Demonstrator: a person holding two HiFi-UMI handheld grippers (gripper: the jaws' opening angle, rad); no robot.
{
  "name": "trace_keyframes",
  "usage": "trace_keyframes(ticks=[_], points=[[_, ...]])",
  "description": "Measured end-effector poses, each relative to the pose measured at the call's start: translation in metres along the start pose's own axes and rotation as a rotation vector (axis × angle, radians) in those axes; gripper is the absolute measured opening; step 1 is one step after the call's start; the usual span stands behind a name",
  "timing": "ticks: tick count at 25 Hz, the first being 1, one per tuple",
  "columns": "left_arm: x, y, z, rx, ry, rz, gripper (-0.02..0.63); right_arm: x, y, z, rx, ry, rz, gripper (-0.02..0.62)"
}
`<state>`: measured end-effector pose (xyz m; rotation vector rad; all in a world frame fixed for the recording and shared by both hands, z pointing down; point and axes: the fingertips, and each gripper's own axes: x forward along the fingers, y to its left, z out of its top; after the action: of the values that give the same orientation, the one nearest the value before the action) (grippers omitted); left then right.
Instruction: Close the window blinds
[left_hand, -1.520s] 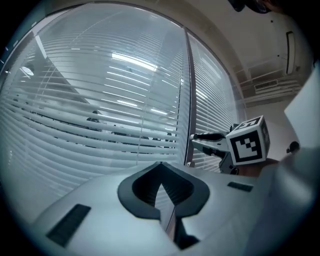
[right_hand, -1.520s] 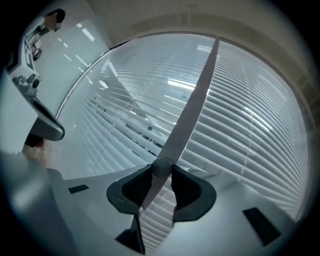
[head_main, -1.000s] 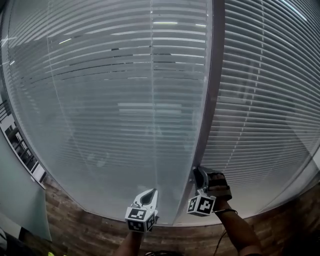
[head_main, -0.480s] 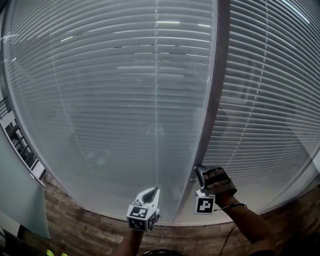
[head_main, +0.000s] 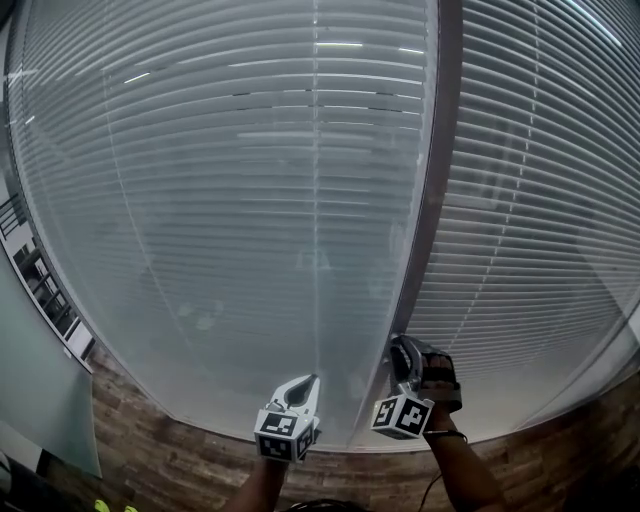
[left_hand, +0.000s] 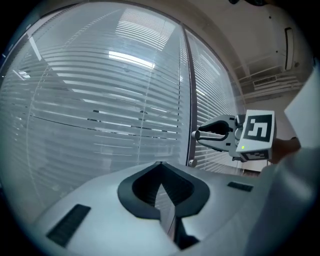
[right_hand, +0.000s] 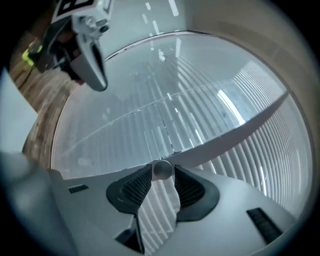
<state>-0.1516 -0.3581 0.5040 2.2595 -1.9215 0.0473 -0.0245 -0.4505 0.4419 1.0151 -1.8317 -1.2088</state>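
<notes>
The blinds (head_main: 230, 200) hang behind the glass of the big window and fill most of the head view. More blinds (head_main: 540, 200) hang in the next pane, past the grey post (head_main: 428, 220).

The right gripper (head_main: 402, 352) is at the bottom of that post. Its jaws pinch a small round knob (right_hand: 162, 169), one pad on each side. A second ago its marker cube (head_main: 403, 415) showed a different face, so the gripper has rolled on the knob. The slats in the left pane look a bit flatter and more even now, with fewer dark gaps.

The left gripper (head_main: 303, 385) is in the same spot as before, near the glass and just beside the right one. Its jaws are pressed together with nothing in them.
</notes>
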Motion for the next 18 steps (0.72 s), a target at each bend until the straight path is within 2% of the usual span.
trace_keyframes(ticks=[4,7,10,15,18], points=[[-0.001,0.004,-0.001,-0.002,0.001,0.01,0.0,-0.003,-0.012,-0.008,0.451,-0.029,-0.014,0.129],[-0.003,0.004,0.004,-0.003,0.003,0.024,0.0,-0.004,-0.013,-0.008,0.696,-0.064,0.024,0.129],[-0.003,0.007,-0.002,-0.008,0.018,0.026,0.0,-0.002,-0.011,-0.006,0.831,-0.082,0.022,0.131],[-0.002,-0.002,-0.003,0.001,0.018,0.002,0.0,0.004,-0.014,-0.005,1.053,-0.117,-0.043,0.144],[-0.002,-0.004,-0.004,0.001,0.016,-0.004,0.0,0.006,-0.014,-0.007,1.108,-0.093,-0.086,0.143]])
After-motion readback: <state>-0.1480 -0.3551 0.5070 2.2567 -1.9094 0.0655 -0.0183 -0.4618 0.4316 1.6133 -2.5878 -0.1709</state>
